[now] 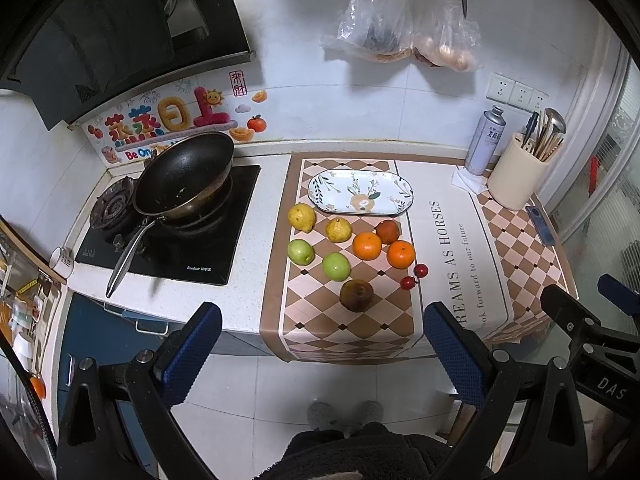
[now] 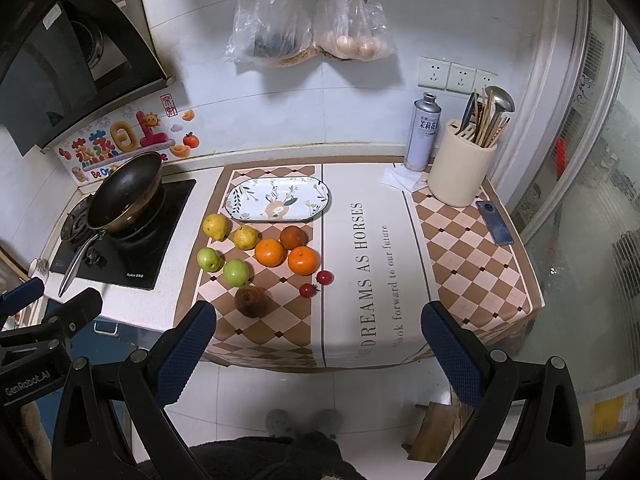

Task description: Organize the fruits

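Loose fruit lies on the checkered mat in front of an empty oval plate (image 1: 360,192) (image 2: 277,199). There are two yellow pears (image 1: 302,217) (image 2: 215,226), two green apples (image 1: 300,251) (image 2: 208,259), two oranges (image 1: 367,245) (image 2: 270,252), a darker orange (image 1: 387,231) (image 2: 293,237), a brown fruit (image 1: 356,295) (image 2: 251,301) and two cherries (image 1: 414,277) (image 2: 316,284). My left gripper (image 1: 322,326) and right gripper (image 2: 318,326) are both open and empty, held off the counter's front edge.
A frying pan (image 1: 184,176) sits on the stove at the left. A spray can (image 2: 422,136), a utensil holder (image 2: 462,174) and a phone (image 2: 495,222) stand at the right. Bags hang on the wall (image 2: 308,20).
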The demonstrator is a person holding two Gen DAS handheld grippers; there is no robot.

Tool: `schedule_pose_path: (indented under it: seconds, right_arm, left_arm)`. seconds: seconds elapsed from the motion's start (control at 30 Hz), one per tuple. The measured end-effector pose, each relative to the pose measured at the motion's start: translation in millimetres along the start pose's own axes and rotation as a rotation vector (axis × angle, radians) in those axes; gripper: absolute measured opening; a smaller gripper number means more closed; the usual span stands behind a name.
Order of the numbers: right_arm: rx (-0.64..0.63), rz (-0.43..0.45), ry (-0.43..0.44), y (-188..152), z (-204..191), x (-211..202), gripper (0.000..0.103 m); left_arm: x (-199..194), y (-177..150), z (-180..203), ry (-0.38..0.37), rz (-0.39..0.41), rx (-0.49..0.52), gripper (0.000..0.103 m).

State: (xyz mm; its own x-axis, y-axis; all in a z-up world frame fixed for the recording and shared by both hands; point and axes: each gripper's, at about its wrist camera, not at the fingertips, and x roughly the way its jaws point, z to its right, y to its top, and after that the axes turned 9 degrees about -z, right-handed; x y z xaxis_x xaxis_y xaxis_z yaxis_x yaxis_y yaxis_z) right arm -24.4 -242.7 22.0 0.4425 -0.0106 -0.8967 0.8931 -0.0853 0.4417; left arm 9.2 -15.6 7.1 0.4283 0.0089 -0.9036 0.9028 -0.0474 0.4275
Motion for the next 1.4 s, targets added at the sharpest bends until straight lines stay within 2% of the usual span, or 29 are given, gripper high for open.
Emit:
schedule_pose_path:
  seconds: [0.13, 0.2, 0.37, 0.47, 0.57, 0.73, 0.87, 0.97, 1.07, 1.13, 1.27, 1.33, 1.4]
  right_arm:
    - [0.005, -0.016, 0.041, 5.1, 1.0, 16.7, 0.103]
    - [0.003, -0.04, 0.081, 9.7, 2.3, 35.8, 0.103]
    - [-0.019, -0.152, 0.179, 20.2, -7.2, 109.7, 0.103]
    - [-0.023, -0.238, 0.219, 27.8, -16.7, 168.3, 0.103]
    - [-0.019, -0.34, 0.237, 32.4, -30.3, 234.9, 0.103]
    - [-0.021, -0.505, 0.248, 30.6, -64.0, 335.4, 0.101]
    - [-0.006, -0.601, 0.237, 24.5, -96.9, 400.3, 0.094]
    - [0.0, -0.638, 0.232, 19.0, -116.8, 423.7, 0.086]
    - [-0.004, -0.65, 0.178, 14.9, -129.1, 440.4, 0.069]
    - [0.015, -0.644, 0.18, 15.1, -127.6, 439.4, 0.069]
    - [0.081, -0.652, 0.144, 13.6, -113.8, 441.7, 0.069]
    - [0.106, -0.651, 0.123, 14.9, -108.2, 443.4, 0.069]
    - [0.128, -0.651, 0.108, 17.5, -102.2, 441.8, 0.069]
  left_arm:
    - [13.2, 3.9, -0.3, 0.049, 0.039, -0.026, 0.103]
    - [26.6, 6.6, -2.0, 0.109, 0.058, -0.039, 0.103]
    - [69.9, 13.1, -16.8, 0.264, 0.04, -0.076, 0.103]
    - [102.4, 16.4, -32.3, 0.321, -0.016, -0.106, 0.103]
    - [138.3, 20.2, -48.4, 0.345, -0.094, -0.12, 0.103]
    - [199.0, 29.6, -70.7, 0.335, -0.231, -0.117, 0.103]
    - [249.4, 45.6, -85.6, 0.285, -0.337, -0.08, 0.103]
    - [281.5, 61.8, -94.8, 0.228, -0.398, -0.06, 0.103]
    - [312.1, 81.1, -105.9, 0.102, -0.469, -0.091, 0.103]
    - [334.3, 94.6, -114.0, 0.003, -0.524, -0.145, 0.101]
    - [370.9, 114.3, -118.8, -0.134, -0.596, -0.223, 0.097]
    - [390.8, 120.5, -116.8, -0.194, -0.638, -0.25, 0.096]
    - [405.2, 123.3, -113.9, -0.226, -0.671, -0.254, 0.091]
